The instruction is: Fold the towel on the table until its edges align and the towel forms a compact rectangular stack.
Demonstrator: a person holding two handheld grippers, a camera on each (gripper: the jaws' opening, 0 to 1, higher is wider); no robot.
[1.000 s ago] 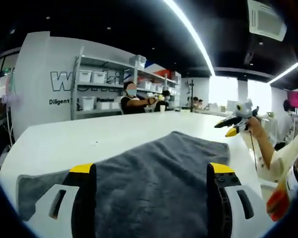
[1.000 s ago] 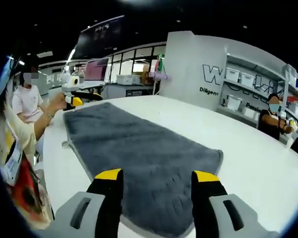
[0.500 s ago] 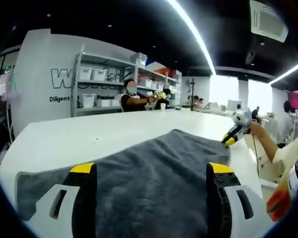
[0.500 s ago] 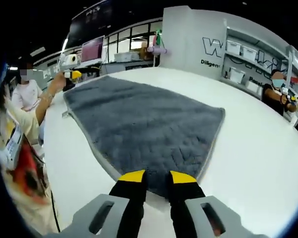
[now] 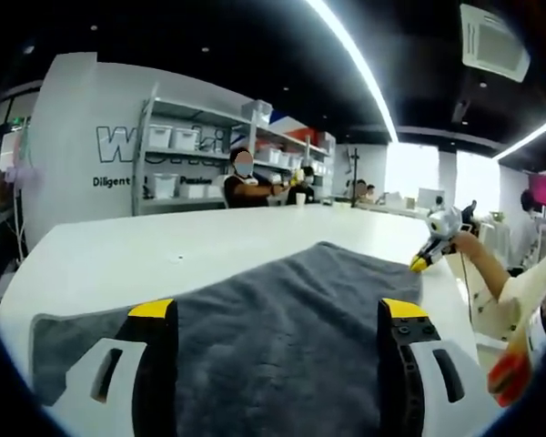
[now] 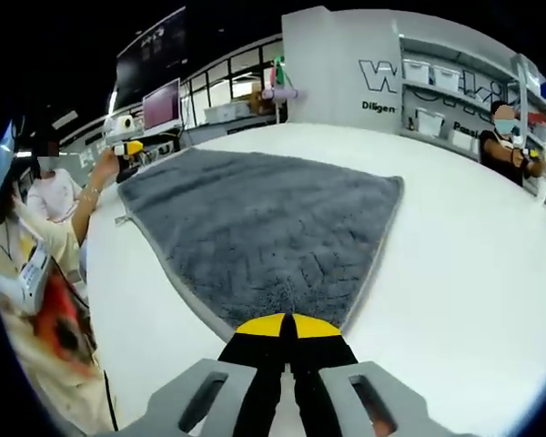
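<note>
A grey towel (image 5: 282,319) lies flat on the white table (image 5: 146,250), stretching away from my left gripper (image 5: 278,314). That gripper stands open, its yellow-tipped jaws wide apart just above the towel's near end. My right gripper (image 6: 287,326) is shut on the towel's near corner, and the rest of the towel (image 6: 264,214) spreads out beyond it. In the left gripper view the right gripper (image 5: 429,253) points down at the towel's far right corner. In the right gripper view the left gripper (image 6: 127,147) hovers at the towel's far left end.
The person holding the grippers stands along the table edge (image 6: 100,273), with a sleeve (image 5: 519,291) and a hand (image 6: 96,177) in view. Shelves with white bins (image 5: 177,164) and a masked person (image 5: 243,182) are beyond the table's far side. Bare tabletop (image 6: 464,273) lies beside the towel.
My right gripper has come down to the towel's near corner and its jaws have gone from wide open to shut. The left gripper has stayed open and nearly still.
</note>
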